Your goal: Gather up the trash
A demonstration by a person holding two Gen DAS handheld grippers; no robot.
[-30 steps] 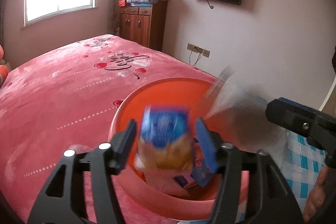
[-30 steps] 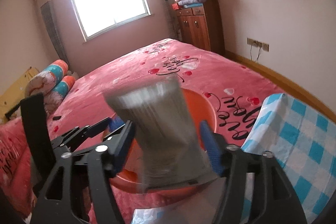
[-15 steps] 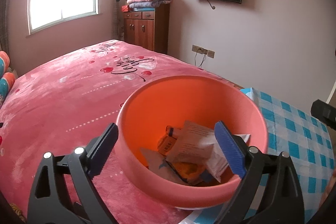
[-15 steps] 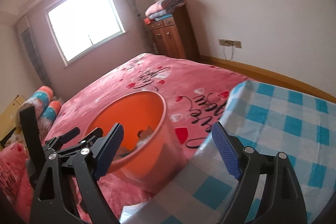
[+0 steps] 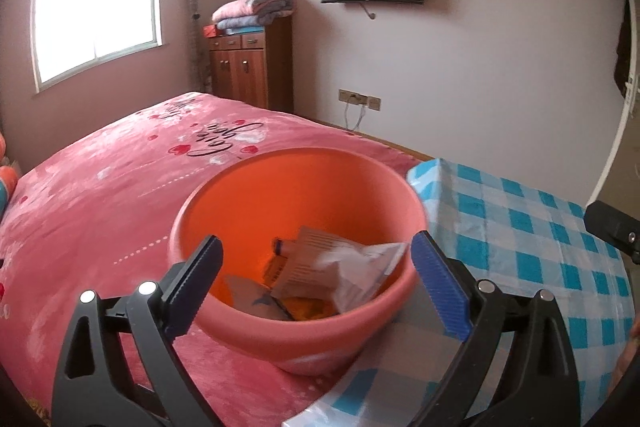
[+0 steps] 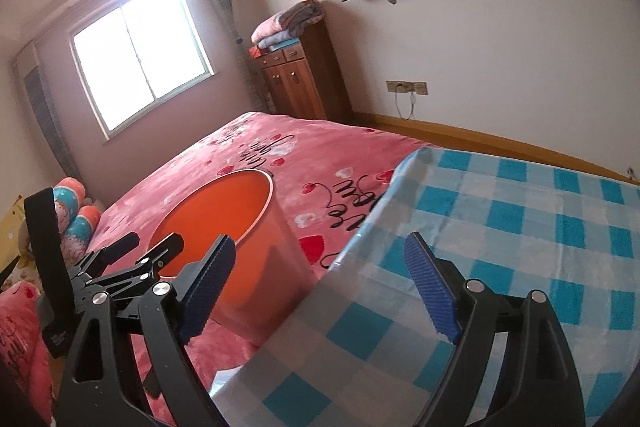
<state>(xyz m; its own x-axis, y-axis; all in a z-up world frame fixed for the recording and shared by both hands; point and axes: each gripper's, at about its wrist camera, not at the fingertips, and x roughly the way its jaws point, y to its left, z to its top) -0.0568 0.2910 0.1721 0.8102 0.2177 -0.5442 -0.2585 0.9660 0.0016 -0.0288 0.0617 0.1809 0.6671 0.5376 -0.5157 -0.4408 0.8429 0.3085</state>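
1. Left wrist view: my left gripper (image 5: 316, 277) is spread wide with nothing between the blue pads; its jaws have just been opening. The orange plastic basin (image 5: 304, 341) sits dead centre, straight ahead of the fingers, on the pink bedspread (image 5: 100, 211).
2. Trash in the basin: a white crumpled wrapper (image 5: 352, 267) at 3 o'clock inside the bowl, an orange packet (image 5: 278, 263) at centre, a grey wrapper (image 5: 244, 293) at 7 o'clock. All rest on the basin floor, overlapping.
3. The blue-checked cloth (image 5: 520, 239) lies at 3 o'clock of the basin, its edge just beside the rim. A black gripper part (image 5: 612, 227) pokes in at the far right edge.
4. Right wrist view: my right gripper (image 6: 320, 283) is also wide open and holds nothing; its jaws have just been opening. It points over the checked cloth (image 6: 500, 227).
5. The basin (image 6: 276, 247) is at 9 o'clock of the gripper gap, partly behind the left finger. My left gripper (image 6: 120, 267) shows at 8 o'clock, near the basin's rim. Trash not visible from here.
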